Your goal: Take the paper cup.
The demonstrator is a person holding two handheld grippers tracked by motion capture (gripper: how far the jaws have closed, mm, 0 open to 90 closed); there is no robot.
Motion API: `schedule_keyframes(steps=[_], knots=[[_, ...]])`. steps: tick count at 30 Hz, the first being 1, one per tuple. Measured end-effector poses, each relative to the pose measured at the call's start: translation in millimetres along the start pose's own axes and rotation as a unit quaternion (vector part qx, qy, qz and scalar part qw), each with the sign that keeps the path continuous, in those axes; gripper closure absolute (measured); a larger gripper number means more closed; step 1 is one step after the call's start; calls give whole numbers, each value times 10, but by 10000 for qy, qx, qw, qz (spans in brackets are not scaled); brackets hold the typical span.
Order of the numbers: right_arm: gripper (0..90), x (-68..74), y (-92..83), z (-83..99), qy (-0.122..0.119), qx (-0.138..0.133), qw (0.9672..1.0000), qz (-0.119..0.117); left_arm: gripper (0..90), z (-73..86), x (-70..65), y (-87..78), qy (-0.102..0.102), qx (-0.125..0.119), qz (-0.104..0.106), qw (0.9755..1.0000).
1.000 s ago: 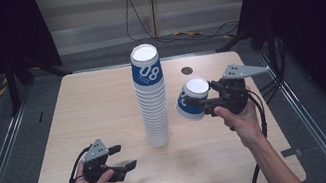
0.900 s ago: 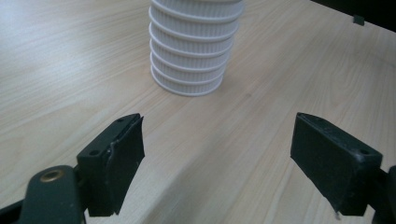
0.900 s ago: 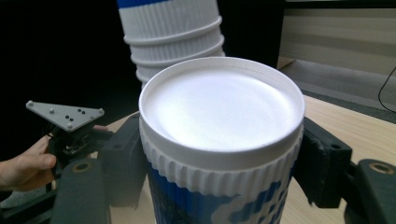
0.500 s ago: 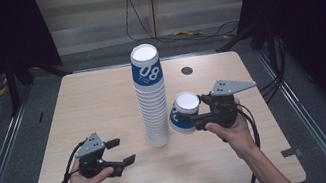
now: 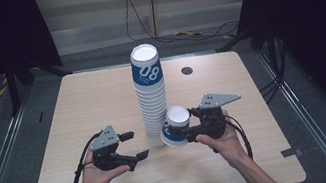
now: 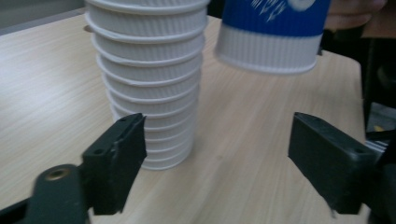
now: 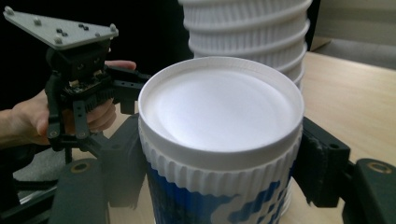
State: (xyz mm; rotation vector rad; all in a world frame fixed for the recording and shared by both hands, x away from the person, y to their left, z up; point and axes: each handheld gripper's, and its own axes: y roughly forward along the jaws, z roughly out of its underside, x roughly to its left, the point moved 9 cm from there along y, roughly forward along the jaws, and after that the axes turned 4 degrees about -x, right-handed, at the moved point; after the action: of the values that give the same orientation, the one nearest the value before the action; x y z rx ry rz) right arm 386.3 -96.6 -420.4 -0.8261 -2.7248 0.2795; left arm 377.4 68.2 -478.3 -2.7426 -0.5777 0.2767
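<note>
**Right gripper holds inverted cup beside the stack**

Right gripper is clamped on the blue-and-white cup, jaws pinching its ribbed wall from both sides. Cup is upside down, white base on top, tilted with that base leaning away from the stack of cups and the rim end just beside the stack's foot. Left gripper view shows the rim clear of the bench. Right hand grips from below, forearm coming in from the bench's near edge, gripper pointing left toward the stack.

Left gripper has jaws spread wide with nothing between them, aimed right at the stack's base, well short of it. Left hand cradles it from underneath.
</note>
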Motion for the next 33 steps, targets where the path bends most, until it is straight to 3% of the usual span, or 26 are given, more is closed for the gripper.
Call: schedule_keyframes(steps=[3, 11, 21, 33], knots=[[290, 13, 37, 68, 20, 38, 10000, -21, 224, 24, -52, 49, -90, -172, 99, 9998], [291, 61, 95, 224, 164, 66, 9997, -185, 219, 50, -135, 65, -126, -331, 230, 9991], [292, 153, 158, 268, 294, -127, 9982, -516, 206, 124, -217, 101, -212, -344, 396, 9984], [292, 233, 271, 367, 445, -105, 9959, -785, 161, 173, -284, 164, -298, -297, 537, 9977]])
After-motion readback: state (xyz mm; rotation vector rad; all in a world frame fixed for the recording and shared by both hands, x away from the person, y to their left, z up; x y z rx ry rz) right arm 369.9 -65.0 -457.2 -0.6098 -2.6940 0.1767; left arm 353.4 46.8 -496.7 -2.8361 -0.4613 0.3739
